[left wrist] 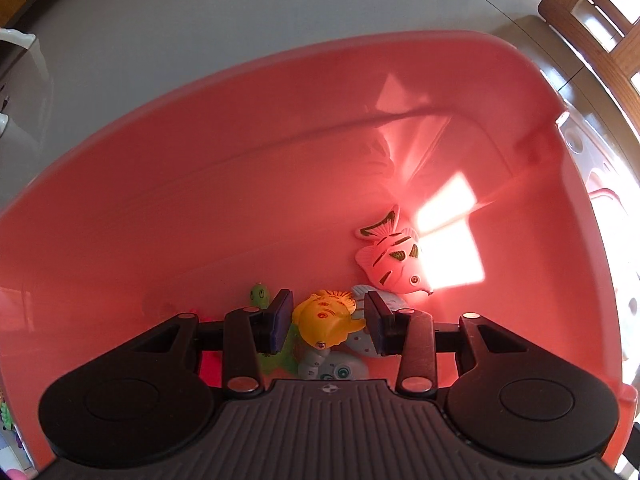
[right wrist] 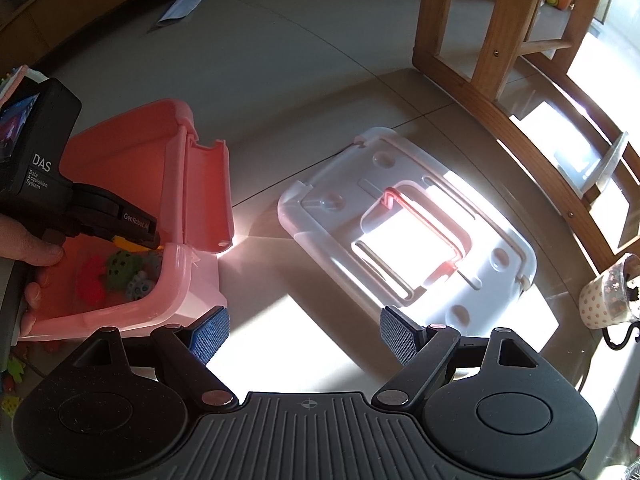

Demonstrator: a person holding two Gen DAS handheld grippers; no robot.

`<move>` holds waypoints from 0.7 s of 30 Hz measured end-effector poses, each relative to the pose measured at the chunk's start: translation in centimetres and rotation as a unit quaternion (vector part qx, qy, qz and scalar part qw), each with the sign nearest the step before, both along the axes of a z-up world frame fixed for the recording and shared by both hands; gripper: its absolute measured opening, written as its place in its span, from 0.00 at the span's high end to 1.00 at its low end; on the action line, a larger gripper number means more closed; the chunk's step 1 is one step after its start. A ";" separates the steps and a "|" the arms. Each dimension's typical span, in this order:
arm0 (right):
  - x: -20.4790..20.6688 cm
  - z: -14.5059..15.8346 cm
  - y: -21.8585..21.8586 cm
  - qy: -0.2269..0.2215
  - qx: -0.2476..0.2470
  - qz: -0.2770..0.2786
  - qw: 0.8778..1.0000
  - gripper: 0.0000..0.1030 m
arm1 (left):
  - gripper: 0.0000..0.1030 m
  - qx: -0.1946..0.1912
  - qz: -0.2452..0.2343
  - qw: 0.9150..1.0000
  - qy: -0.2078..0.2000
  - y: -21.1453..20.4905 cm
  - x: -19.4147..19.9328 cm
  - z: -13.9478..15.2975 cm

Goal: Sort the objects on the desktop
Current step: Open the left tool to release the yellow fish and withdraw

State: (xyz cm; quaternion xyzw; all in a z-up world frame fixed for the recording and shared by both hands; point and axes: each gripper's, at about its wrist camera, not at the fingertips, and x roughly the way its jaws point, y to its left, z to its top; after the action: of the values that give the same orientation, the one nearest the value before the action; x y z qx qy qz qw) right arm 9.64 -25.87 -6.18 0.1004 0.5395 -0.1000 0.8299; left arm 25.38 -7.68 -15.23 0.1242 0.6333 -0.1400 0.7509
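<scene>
Inside pink bin, yellow fish between pads.

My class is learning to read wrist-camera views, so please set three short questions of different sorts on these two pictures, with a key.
1. True or false: the yellow fish sits between the fingers of the left tongs inside the pink bin.
2. Multiple choice: the white lid lies A) on the bin, B) on the floor beside the bin, C) in the right tongs.
3. Fill in: the striped pink fish lies next to a patch of ____.

Key: 1 true; 2 B; 3 sunlight.
</scene>
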 end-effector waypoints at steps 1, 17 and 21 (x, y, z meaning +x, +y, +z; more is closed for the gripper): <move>0.0 -0.1 0.0 0.001 -0.001 0.001 1.000 0.22 | 0.61 -0.001 0.002 1.000 0.004 0.1 0.1 -0.1; 0.2 -0.8 -0.5 0.010 -0.003 -0.002 1.000 0.22 | 0.61 0.029 0.005 0.998 0.046 0.7 0.1 -2.6; 0.0 -0.8 -0.8 0.012 -0.003 -0.005 1.000 0.22 | 0.60 0.032 0.009 0.998 0.060 1.1 -0.2 -3.0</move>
State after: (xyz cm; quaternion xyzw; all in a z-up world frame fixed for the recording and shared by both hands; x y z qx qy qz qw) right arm 9.68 -26.69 -6.97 0.0992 0.5486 -0.1073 0.8232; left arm 25.21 -6.61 -18.25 0.1342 0.6824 -0.1200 0.7085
